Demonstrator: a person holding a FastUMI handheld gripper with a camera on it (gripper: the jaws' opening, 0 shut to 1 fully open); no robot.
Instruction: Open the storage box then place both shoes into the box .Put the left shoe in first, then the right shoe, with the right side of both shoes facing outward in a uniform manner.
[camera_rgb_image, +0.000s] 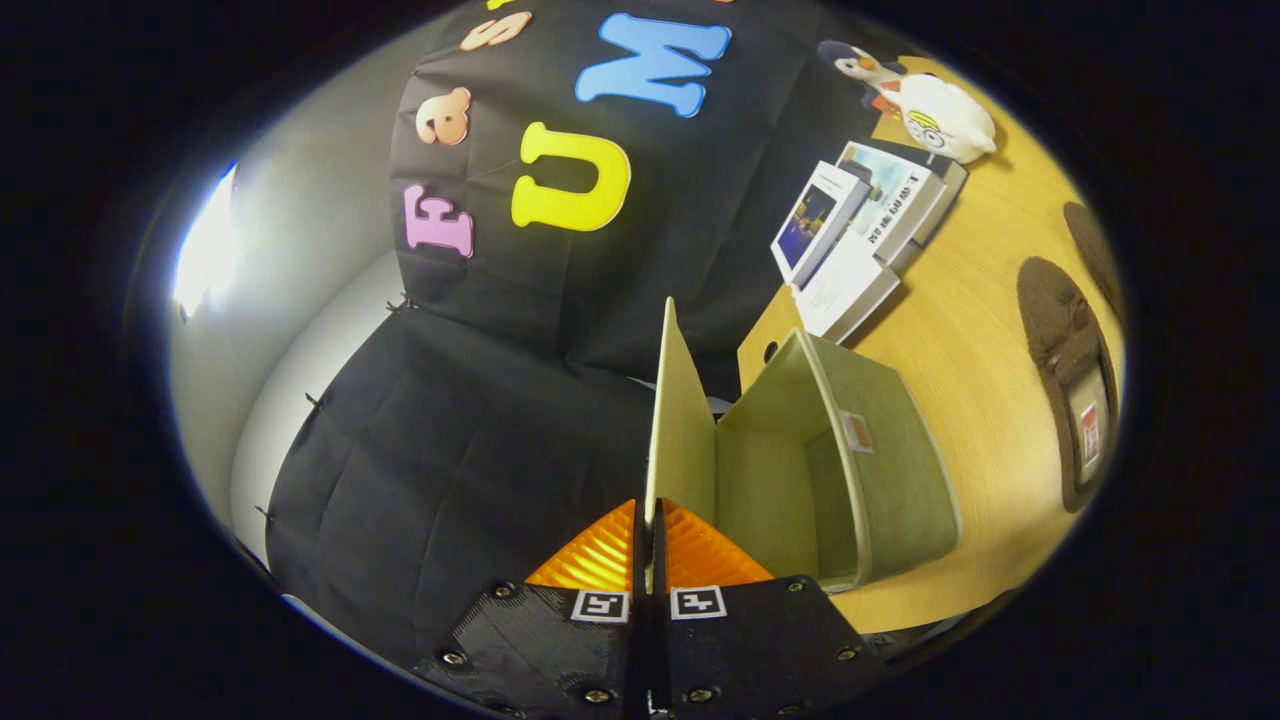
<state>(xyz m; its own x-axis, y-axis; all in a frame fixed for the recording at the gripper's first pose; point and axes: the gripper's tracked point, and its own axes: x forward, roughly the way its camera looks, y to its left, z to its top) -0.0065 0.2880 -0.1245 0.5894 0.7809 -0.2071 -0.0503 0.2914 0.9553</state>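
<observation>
**Box open, lid held up; both shoes on the table**

You have the storage box (850, 470), a pale green fabric-covered box, standing open on the wooden table. Its cavity shows and holds nothing. A small label sits on the rim of its near wall.

Your gripper (648, 520) has its fingers closed together on the edge of the box's lid (680, 420), a thin cream-coloured flap, which stands up edge-on from the box's side, just ahead of the fingers.

You can see two dark brown shoes well apart from the box, beyond it on the table. The nearer shoe (1065, 385) lies lengthwise, with a tag inside its opening. The second shoe (1095, 250) lies just beyond the first, only partly seen.
</observation>
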